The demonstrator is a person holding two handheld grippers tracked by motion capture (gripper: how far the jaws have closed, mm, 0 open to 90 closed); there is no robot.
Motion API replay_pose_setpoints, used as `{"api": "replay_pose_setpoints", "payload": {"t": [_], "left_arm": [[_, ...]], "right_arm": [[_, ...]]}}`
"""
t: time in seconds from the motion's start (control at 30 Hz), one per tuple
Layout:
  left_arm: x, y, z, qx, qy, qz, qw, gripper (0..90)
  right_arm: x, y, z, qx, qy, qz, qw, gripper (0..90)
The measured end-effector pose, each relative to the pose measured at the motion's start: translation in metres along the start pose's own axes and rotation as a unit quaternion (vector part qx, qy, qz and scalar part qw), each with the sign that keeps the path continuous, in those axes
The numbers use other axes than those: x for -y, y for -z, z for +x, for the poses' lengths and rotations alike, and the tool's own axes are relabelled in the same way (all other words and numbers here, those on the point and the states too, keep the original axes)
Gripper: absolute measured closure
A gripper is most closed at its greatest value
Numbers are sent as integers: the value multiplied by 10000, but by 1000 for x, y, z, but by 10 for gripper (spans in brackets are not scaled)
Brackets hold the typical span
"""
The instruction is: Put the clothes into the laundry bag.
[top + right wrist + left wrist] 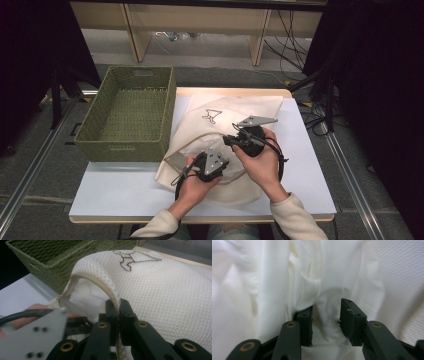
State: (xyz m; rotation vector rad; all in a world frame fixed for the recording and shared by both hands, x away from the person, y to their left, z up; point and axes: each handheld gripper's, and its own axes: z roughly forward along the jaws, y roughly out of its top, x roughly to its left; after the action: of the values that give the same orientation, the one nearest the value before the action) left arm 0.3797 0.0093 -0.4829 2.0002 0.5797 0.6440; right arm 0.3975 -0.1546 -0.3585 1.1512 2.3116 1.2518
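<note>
Your right hand-held gripper [118, 312] is clenched on the rim of the mesh laundry bag [235, 112], holding its mouth up at the table's [115, 190] center; the green basket [127, 145] sits at ten o'clock. Your left hand-held gripper [327, 320] stands released inside the mouth, white cloth [307, 277] loose between its jaws.

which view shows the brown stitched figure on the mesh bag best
The right gripper view: the brown stitched figure sits close and sharp on the cream mesh laundry bag. The high view shows it small on the bag's top. The left gripper view looks at white cloth instead.
</note>
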Motion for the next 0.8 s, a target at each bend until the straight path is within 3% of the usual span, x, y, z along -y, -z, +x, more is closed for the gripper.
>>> {"api": "replay_pose_setpoints", "payload": {"t": [0.23, 0.37, 0.47, 0.6, 0.8], "left_arm": [[5, 41, 0, -89, -18, -247, 9997, 573], [8, 60, 8, -232, 341, -435, 9982, 553], [9, 64, 8, -209, 361, -441, 9982, 555], [8, 65, 6, -96, 364, -443, 9983, 544], [11, 71, 18, -574, 574, -369, 9960, 467]], "right_arm": [[0, 0, 1, 42, 22, 37, 10000, 877], [0, 1, 2, 67, 95, 25, 9999, 876], [0, 0, 2, 15, 170, 14, 9999, 876], [0, 1, 3, 39, 68, -7, 10000, 873], [0, 1, 3, 45, 82, 42, 9999, 874]]}}
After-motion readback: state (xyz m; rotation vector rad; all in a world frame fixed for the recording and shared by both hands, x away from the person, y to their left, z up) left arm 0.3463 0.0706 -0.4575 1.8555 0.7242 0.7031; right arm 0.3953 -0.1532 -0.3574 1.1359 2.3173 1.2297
